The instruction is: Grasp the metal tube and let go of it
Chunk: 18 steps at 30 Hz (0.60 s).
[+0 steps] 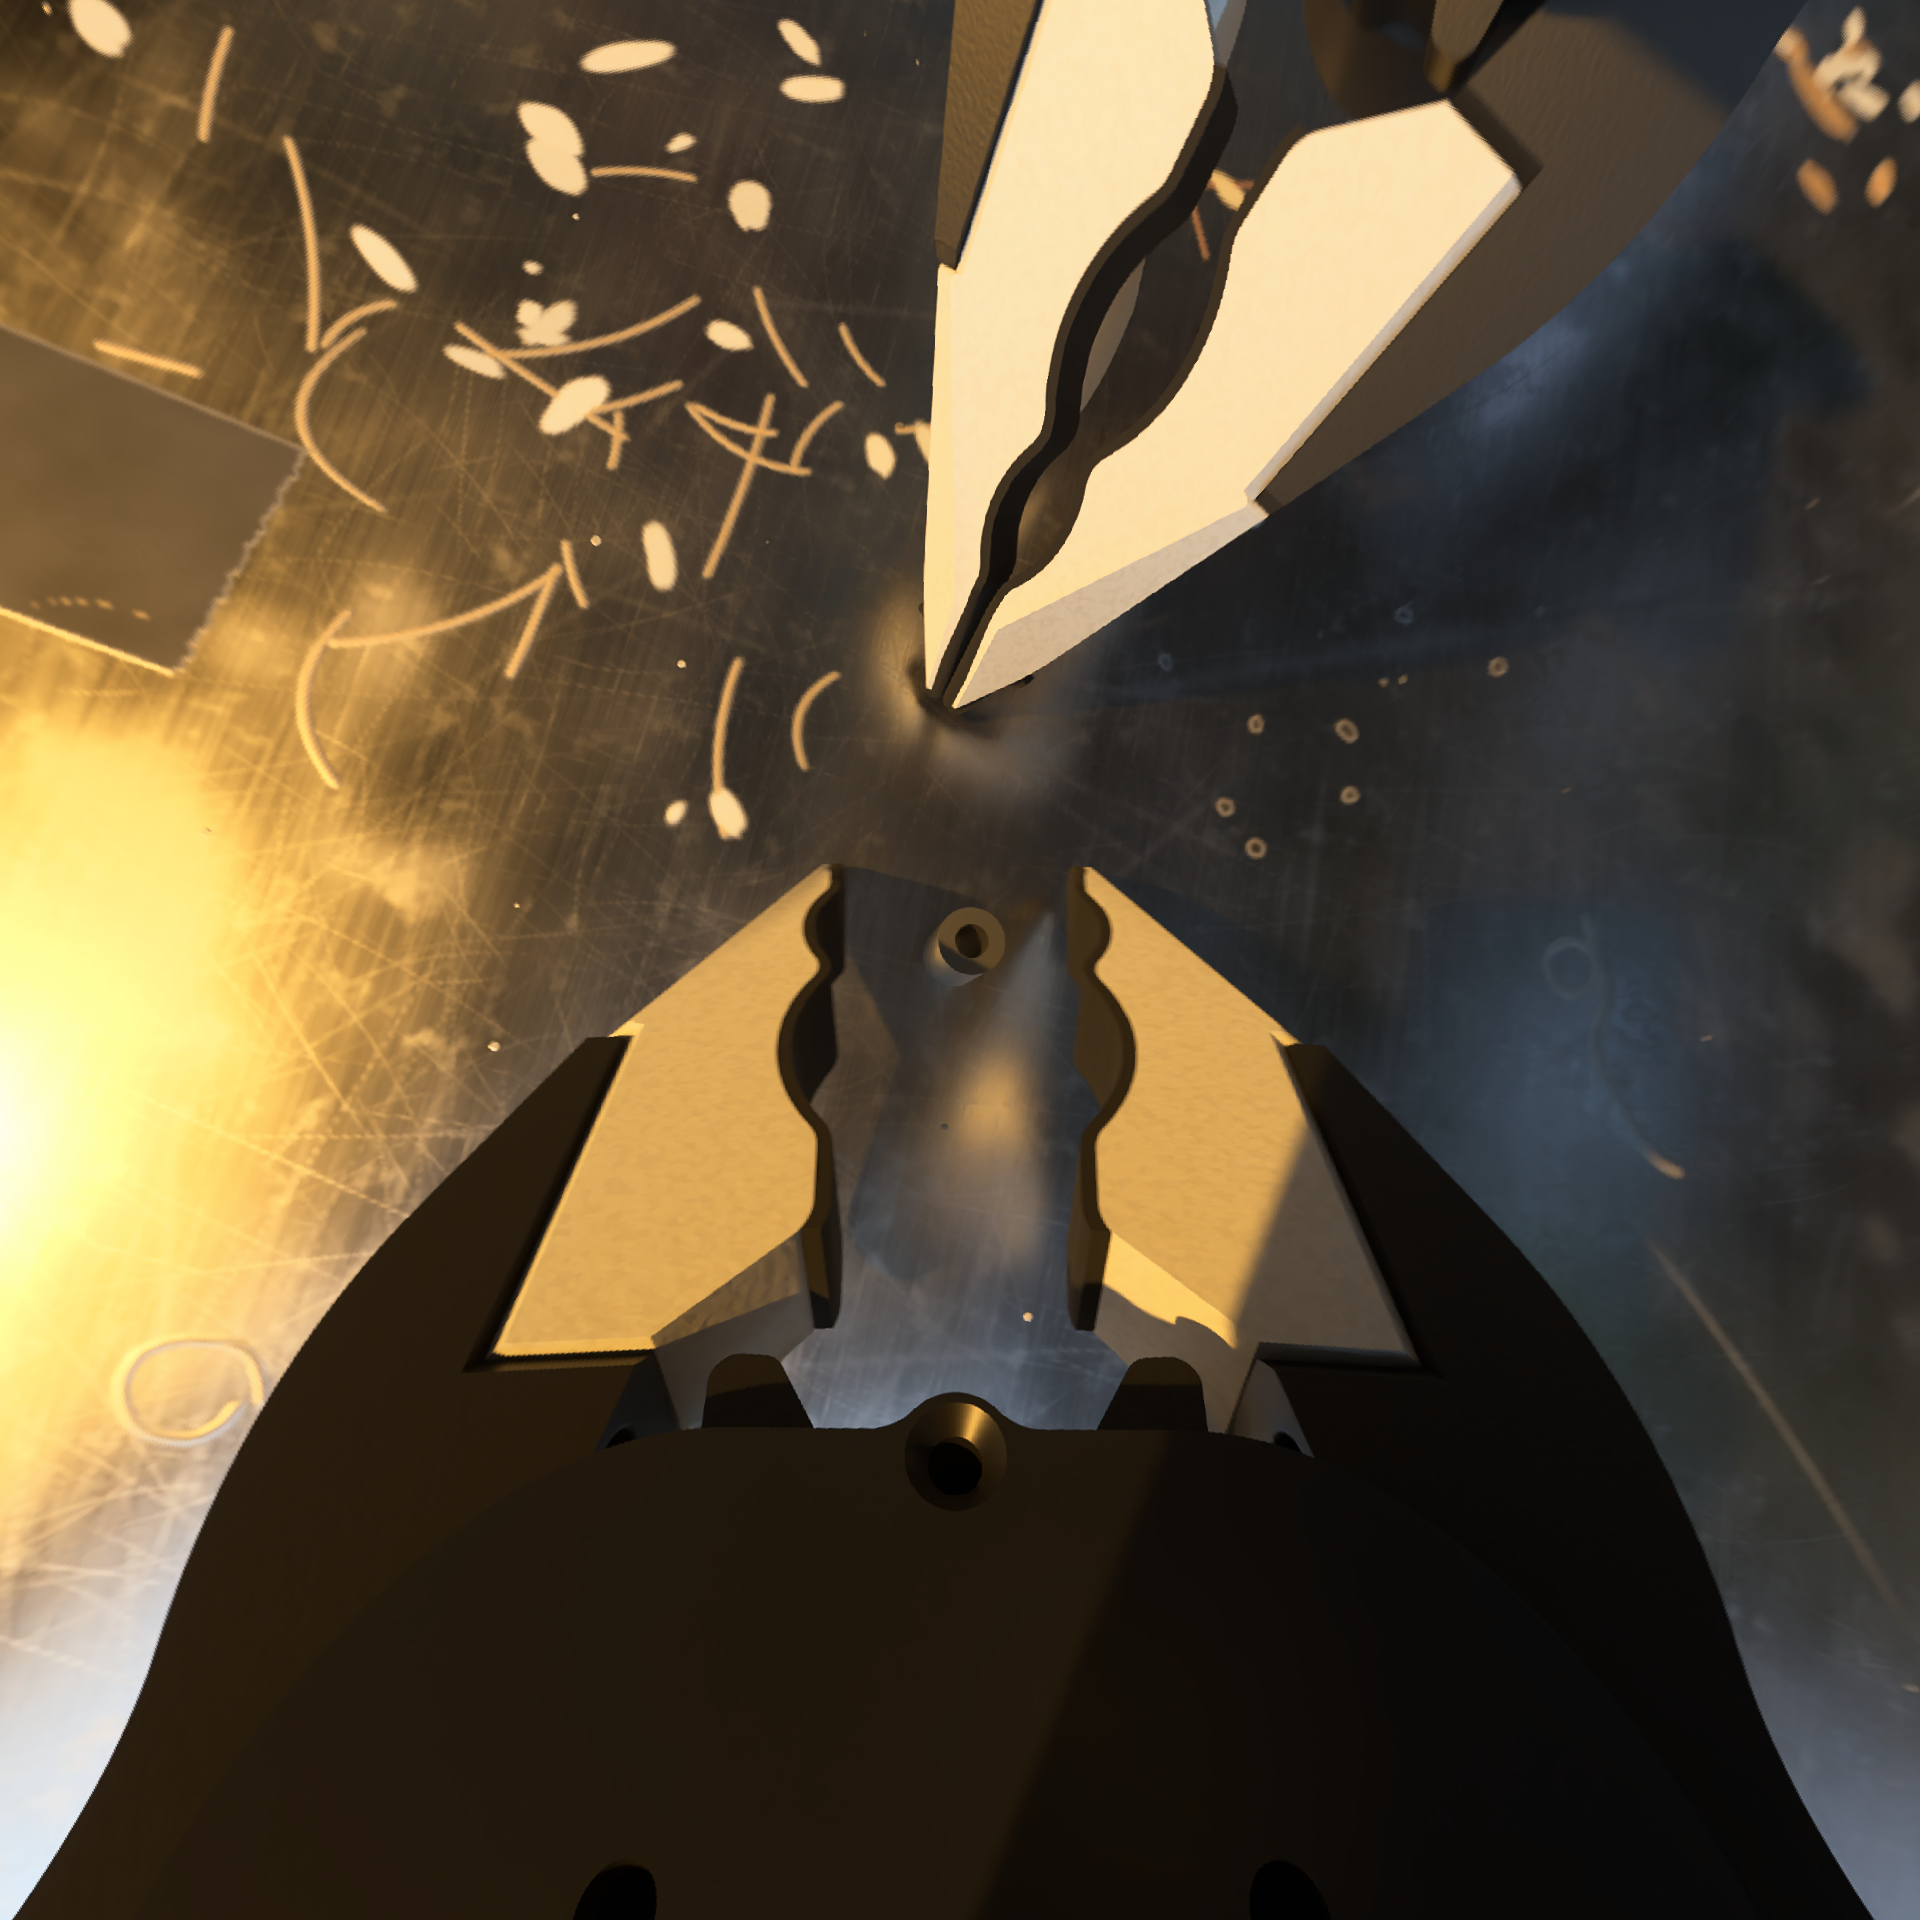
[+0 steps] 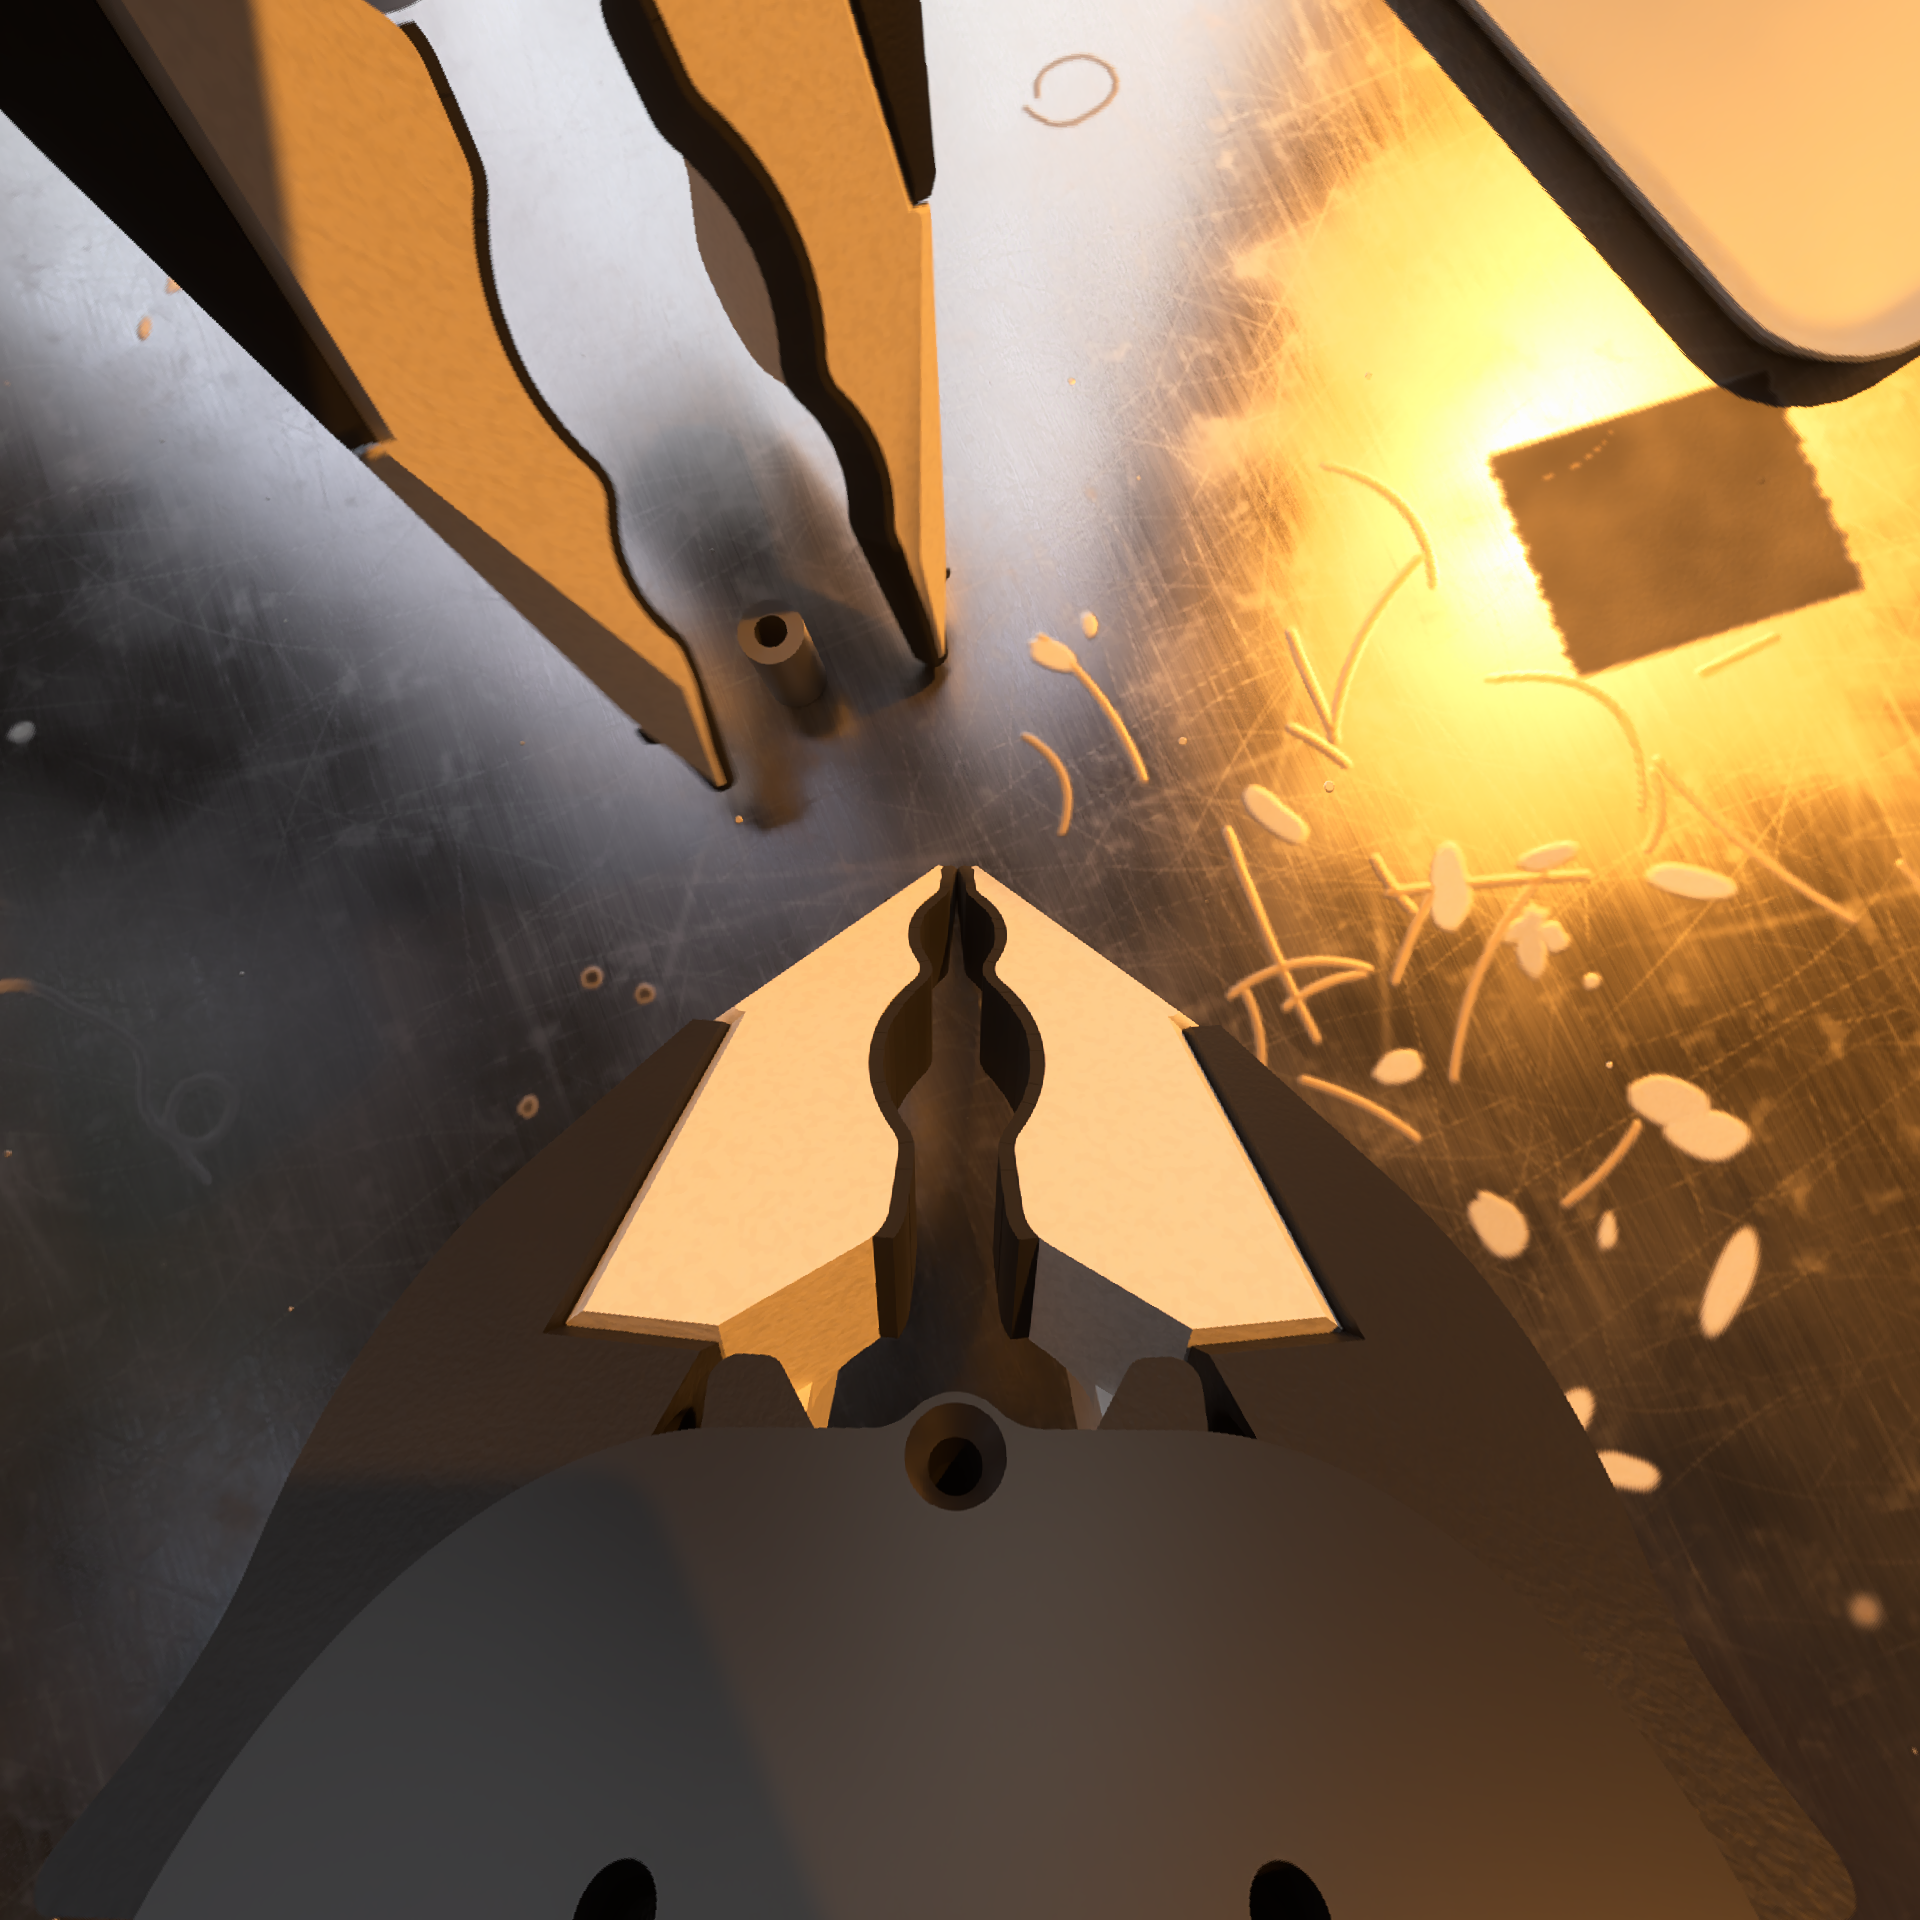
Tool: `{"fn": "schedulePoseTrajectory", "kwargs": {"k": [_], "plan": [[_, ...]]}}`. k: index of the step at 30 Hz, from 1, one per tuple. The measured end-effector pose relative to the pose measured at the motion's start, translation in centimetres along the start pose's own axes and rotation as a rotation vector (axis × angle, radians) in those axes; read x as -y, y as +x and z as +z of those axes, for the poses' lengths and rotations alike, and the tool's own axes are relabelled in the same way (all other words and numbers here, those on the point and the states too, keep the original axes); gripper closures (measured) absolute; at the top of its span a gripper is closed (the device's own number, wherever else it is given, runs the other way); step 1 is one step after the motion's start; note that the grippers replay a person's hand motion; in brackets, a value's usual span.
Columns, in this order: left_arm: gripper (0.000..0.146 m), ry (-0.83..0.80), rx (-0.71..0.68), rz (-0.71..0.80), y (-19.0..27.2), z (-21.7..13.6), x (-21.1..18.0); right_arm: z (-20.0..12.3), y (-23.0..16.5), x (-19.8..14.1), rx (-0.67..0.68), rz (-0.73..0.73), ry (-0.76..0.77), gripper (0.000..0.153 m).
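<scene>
A small metal tube (image 1: pixel 971 940) stands upright on the scratched metal surface (image 1: pixel 1455 935). My left gripper (image 1: pixel 956 873) is open, with a fingertip on each side of the tube and a gap showing on both sides. The right wrist view shows the same tube (image 2: pixel 788 670) between the left gripper's (image 2: pixel 826 717) spread fingers, nearer the right-hand finger. My right gripper (image 2: pixel 956 871) is shut and empty, a short way from the tube. In the left wrist view the right gripper (image 1: pixel 940 701) points down with its tips at the surface just beyond the tube.
Pale flakes and curled shavings (image 1: pixel 582 395) lie scattered to one side; they also show in the right wrist view (image 2: pixel 1455 935). A dark square patch (image 2: pixel 1673 530) lies flat near a pale rounded tray edge (image 2: pixel 1714 208). Strong glare (image 1: pixel 83 1039) washes out part of the surface.
</scene>
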<state>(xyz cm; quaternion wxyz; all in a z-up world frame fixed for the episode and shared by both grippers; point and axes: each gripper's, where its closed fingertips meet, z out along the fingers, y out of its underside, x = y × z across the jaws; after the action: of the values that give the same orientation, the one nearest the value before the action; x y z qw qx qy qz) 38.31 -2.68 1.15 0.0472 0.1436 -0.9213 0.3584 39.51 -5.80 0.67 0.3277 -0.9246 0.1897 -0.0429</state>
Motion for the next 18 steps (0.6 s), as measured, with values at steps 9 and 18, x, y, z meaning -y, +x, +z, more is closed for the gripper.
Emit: {"fn": "schedulePoseTrajectory", "kwargs": {"k": [9,18], "plan": [[0.127,0.004,-0.002,0.052,-0.5,-0.5,0.0,-0.4,0.1,-0.4,0.027,0.021,-0.034,0.150],[0.098,-0.031,-0.163,-0.037,1.1,-1.2,-1.0,-0.4,1.0,-0.4,-0.011,0.076,-0.020,0.153]]}}
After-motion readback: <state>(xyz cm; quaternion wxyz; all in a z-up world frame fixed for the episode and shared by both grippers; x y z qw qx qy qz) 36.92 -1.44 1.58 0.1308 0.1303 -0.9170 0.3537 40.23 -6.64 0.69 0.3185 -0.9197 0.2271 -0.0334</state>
